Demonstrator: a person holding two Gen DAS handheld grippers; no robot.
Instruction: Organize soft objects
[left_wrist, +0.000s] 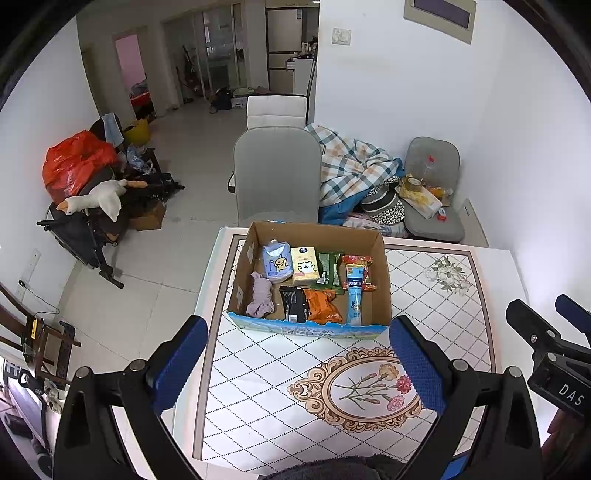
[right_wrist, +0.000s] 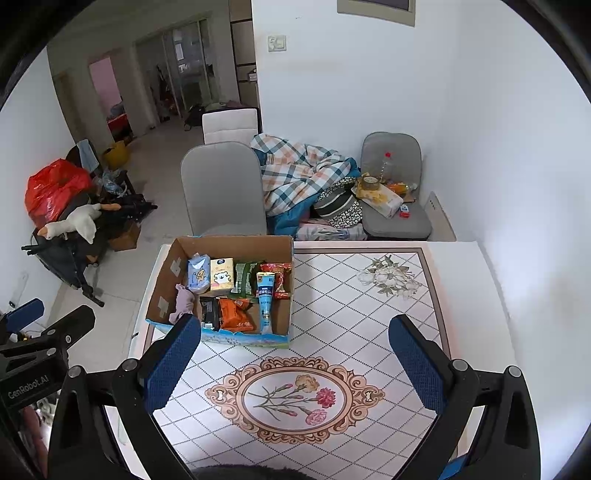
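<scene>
A cardboard box (left_wrist: 380, 254) (right_wrist: 168, 273) stands on the patterned table, toward its far left. It holds several soft packs: a blue tissue pack (left_wrist: 277, 263) (right_wrist: 197, 277), a yellow tissue pack (left_wrist: 304, 266) (right_wrist: 221, 277), a lilac cloth (left_wrist: 260, 295) (right_wrist: 183, 301), an orange snack bag (left_wrist: 319, 306) (right_wrist: 234, 314), a black pack (left_wrist: 293, 303), green and red packs, and a light-blue tube (left_wrist: 355, 295) (right_wrist: 265, 301). My left gripper (left_wrist: 299, 365) is open, held above the table on the near side of the box. My right gripper (right_wrist: 295, 363) is open too, right of the box, with nothing between its fingers.
The table (left_wrist: 436, 306) (right_wrist: 369, 295) has a white diamond-pattern cover. A grey chair (left_wrist: 277, 173) (right_wrist: 221, 188) stands behind the box. A heap of plaid bedding (left_wrist: 351, 166) and a second chair with clutter (left_wrist: 432, 199) lie beyond. The white wall borders the table's right.
</scene>
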